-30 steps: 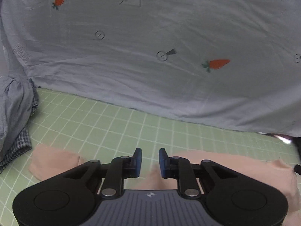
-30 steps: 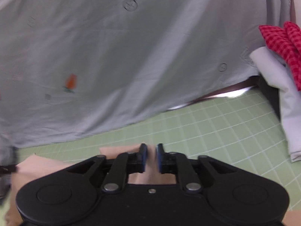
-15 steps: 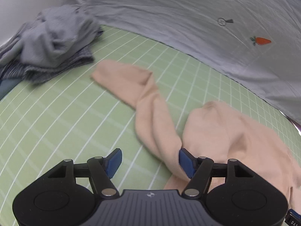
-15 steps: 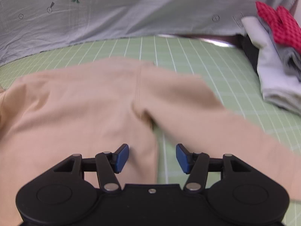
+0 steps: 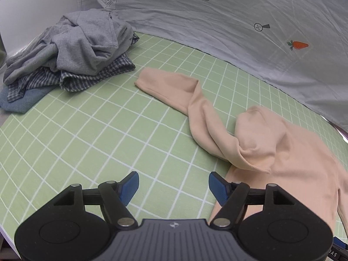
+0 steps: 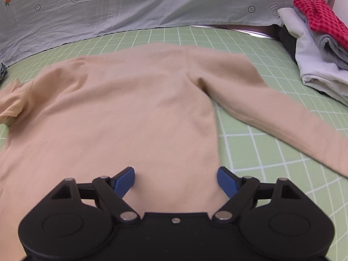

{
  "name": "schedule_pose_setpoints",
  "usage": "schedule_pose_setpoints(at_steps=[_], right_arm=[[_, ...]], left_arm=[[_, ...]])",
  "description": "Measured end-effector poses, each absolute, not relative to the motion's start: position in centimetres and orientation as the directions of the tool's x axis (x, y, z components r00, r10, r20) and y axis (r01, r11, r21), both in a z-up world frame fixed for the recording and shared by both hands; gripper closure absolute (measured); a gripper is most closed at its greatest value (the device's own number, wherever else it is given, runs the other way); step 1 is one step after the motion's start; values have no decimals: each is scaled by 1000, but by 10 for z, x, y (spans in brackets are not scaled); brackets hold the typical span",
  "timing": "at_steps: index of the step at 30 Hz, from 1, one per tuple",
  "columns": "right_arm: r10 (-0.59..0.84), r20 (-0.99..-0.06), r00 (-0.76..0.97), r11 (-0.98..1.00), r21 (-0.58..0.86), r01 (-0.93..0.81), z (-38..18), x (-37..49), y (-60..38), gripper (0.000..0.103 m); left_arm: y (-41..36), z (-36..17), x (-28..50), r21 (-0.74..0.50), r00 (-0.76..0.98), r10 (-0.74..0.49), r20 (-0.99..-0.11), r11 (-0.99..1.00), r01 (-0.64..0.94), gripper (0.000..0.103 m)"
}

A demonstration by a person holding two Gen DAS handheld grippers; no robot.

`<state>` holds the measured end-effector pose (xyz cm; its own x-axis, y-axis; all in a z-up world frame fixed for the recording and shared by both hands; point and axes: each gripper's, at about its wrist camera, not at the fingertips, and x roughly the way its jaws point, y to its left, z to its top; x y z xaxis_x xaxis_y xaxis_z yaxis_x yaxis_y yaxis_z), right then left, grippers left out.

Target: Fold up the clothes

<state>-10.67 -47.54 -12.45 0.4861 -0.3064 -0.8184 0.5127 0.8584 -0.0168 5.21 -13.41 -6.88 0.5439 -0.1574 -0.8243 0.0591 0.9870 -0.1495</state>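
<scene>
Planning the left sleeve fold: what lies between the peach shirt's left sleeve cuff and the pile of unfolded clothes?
Only bare green grid mat, as the left wrist view shows. The sleeve cuff and the grey and checked clothes pile lie apart.

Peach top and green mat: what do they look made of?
The peach top looks like soft, matte knit, probably cotton jersey: it drapes limply and its sleeve twists into rounded folds. The green mat looks like a smooth, matte cutting mat, likely vinyl or rubber: it lies flat and carries a printed white grid. Neither can be confirmed by sight.
</scene>
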Motion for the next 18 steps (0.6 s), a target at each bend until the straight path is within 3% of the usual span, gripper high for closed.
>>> schedule_pose_setpoints(at_steps=[9, 13, 18], right_arm=[[-380, -809, 448, 775, -14, 631, -129, -82, -470, 10], [-397, -813, 426, 735, -4, 678, -133, -67, -476, 0], [-424, -807, 410, 703, -8, 711, -135, -56, -479, 0]], left_arm=[[-113, -62, 97, -170, 559, -199, -805, 980, 104, 30], [-122, -68, 135, -187, 559, -224, -798, 975, 124, 29], [-149, -81, 188, -221, 529, -277, -802, 961, 168, 29]])
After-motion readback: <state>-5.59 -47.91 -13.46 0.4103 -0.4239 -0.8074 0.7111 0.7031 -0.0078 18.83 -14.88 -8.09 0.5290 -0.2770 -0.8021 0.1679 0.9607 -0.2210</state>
